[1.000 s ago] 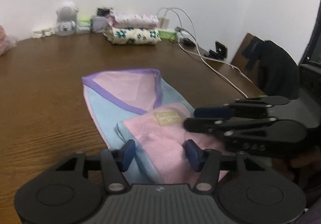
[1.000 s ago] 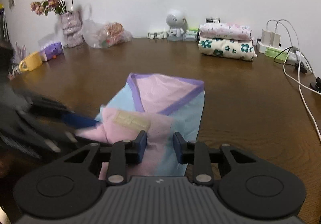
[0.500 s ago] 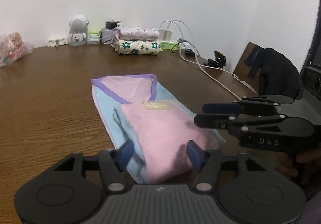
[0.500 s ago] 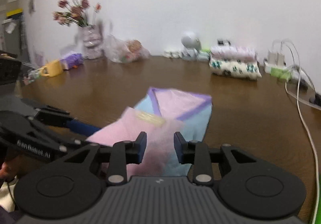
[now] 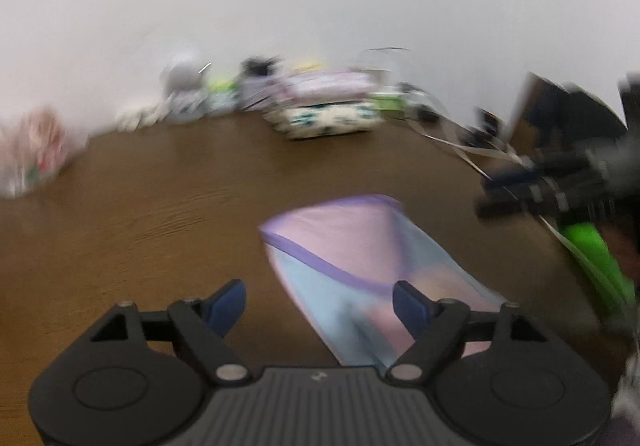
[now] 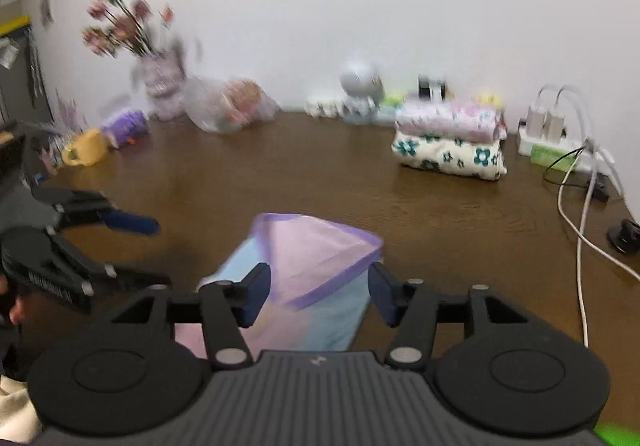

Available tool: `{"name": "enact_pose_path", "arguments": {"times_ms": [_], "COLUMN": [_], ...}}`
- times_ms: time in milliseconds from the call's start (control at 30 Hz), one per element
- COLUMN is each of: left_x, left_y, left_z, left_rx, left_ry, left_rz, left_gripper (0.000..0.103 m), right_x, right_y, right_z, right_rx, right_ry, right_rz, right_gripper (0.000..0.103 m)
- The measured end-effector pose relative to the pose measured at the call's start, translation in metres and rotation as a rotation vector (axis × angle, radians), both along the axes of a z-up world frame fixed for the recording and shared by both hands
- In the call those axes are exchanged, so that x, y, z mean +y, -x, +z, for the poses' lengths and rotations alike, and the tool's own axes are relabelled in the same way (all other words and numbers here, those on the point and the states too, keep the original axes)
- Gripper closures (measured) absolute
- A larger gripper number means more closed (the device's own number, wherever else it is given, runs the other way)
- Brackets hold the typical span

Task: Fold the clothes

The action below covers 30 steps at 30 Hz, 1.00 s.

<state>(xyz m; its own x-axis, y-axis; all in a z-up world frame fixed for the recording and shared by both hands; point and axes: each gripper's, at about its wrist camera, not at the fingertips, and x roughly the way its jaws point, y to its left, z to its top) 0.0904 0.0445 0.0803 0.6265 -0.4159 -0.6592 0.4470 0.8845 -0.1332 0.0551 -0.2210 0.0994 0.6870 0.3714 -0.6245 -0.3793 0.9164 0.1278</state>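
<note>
A small pink and pale blue garment with purple trim lies on a brown wooden table, near its front edge and just ahead of both grippers. It is already gathered into a compact, layered shape: a pink panel edged in purple sits on top of blue fabric, with more pink showing underneath at the near end. Both views are blurred, so finer creases cannot be made out.

The left gripper hovers above the garment's near end with its blue-padded fingers spread wide, holding nothing. The right gripper hangs likewise, fingers wide apart and empty, the cloth visible between them. Judging by this, neither tool is pinning or lifting the fabric; the garment rests under its own weight.

Farther back near the white wall sits a stack of folded clothes, floral print beneath pink, which suggests where finished pieces go. White cables trail along the table's right side.
</note>
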Motion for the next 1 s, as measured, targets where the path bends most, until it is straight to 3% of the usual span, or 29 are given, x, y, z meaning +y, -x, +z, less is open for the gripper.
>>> {"name": "enact_pose_path", "arguments": {"times_ms": [67,233,300,367,467,567,700,800,867,933,1000], "left_x": [-0.001,-0.016,-0.019,-0.023,-0.026,-0.019,-0.009,-0.004,0.004,0.016,0.029], "left_y": [-0.034,-0.077,-0.086,-0.088,-0.086,-0.066,0.005,0.070,0.101,0.117,0.126], "left_z": [-0.005,-0.024,-0.029,-0.033,-0.038,-0.023,0.005,0.004,-0.013,-0.031,-0.040], "left_rx": [0.057,0.154,0.178,0.180,0.180,0.145,0.011,-0.013,0.039,0.127,0.190], "left_ry": [0.030,0.018,0.018,0.028,0.027,0.078,0.114,0.122,0.151,0.177,0.177], "left_rz": [0.064,0.104,0.134,0.103,0.088,0.076,0.043,-0.005,0.000,0.041,0.107], "left_gripper": [0.056,0.061,0.078,0.094,0.098,0.099,0.099,0.099,0.096,0.091,0.090], "right_x": [0.001,0.018,0.021,0.022,0.018,0.004,-0.019,-0.035,-0.038,-0.039,-0.041], "right_y": [-0.045,-0.114,-0.127,-0.129,-0.125,-0.097,-0.052,-0.006,0.023,0.048,0.073], "right_z": [-0.010,-0.035,-0.043,-0.049,-0.054,-0.040,-0.014,-0.002,-0.004,-0.009,-0.013], "right_rx": [0.095,0.216,0.238,0.240,0.241,0.193,0.119,0.068,0.075,0.098,0.122], "right_ry": [0.036,0.144,0.151,0.157,0.149,0.132,0.100,0.093,0.089,0.080,0.070], "right_rz": [0.017,0.046,0.033,0.028,0.046,0.088,0.151,0.218,0.250,0.271,0.292], "right_gripper": [0.060,0.063,0.069,0.085,0.100,0.101,0.101,0.101,0.099,0.089,0.065]}}
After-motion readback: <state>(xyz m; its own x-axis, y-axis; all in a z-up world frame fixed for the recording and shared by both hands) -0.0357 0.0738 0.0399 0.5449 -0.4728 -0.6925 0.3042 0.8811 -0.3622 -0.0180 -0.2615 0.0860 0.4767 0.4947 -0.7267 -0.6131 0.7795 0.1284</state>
